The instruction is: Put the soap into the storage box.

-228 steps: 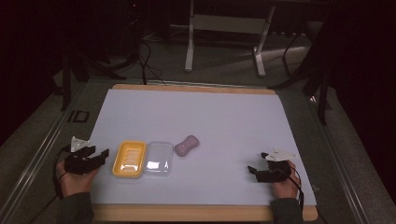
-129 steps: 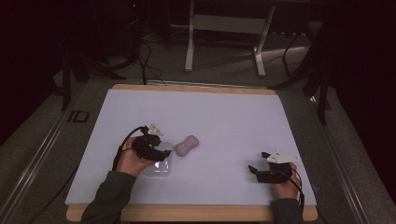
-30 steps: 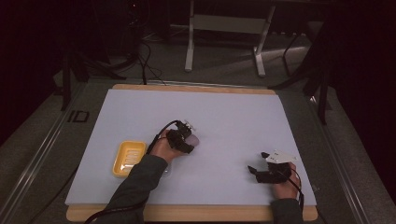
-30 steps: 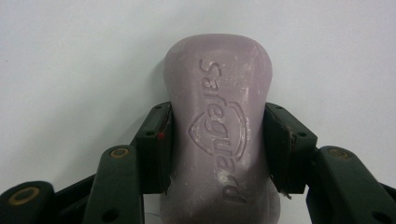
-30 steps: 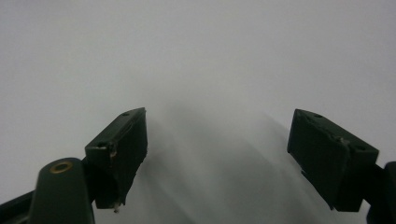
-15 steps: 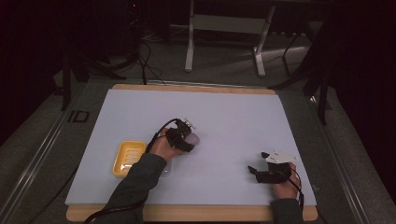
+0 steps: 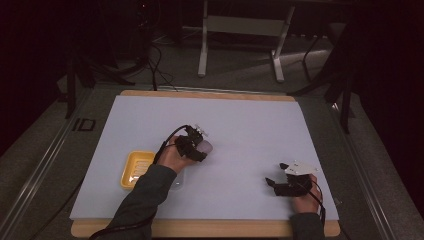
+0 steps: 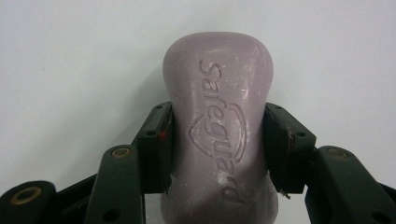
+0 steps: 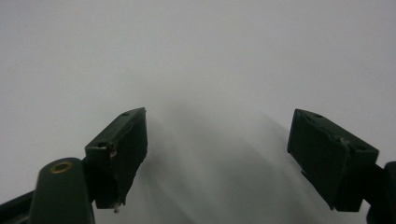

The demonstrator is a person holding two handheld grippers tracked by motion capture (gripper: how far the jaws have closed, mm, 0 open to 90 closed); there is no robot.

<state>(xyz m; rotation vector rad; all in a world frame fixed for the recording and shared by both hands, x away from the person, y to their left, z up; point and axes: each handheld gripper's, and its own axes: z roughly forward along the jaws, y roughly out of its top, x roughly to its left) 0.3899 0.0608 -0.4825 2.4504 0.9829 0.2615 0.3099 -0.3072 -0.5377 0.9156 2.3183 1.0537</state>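
"Safeguard" embossed on clamped lilac soap bar point(image 8: 218, 135)

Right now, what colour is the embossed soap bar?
Pale mauve soap bar, clearest in the left gripper view.

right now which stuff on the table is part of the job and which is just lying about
In the job, as far as the grip suggests:
- bar of soap, clamped at its waist by the left gripper
- yellow soap dish, likely where it goes
- clear lid, half hidden beside the dish

Standing by:
- right gripper, jaws apart, holding nothing
- white table mat
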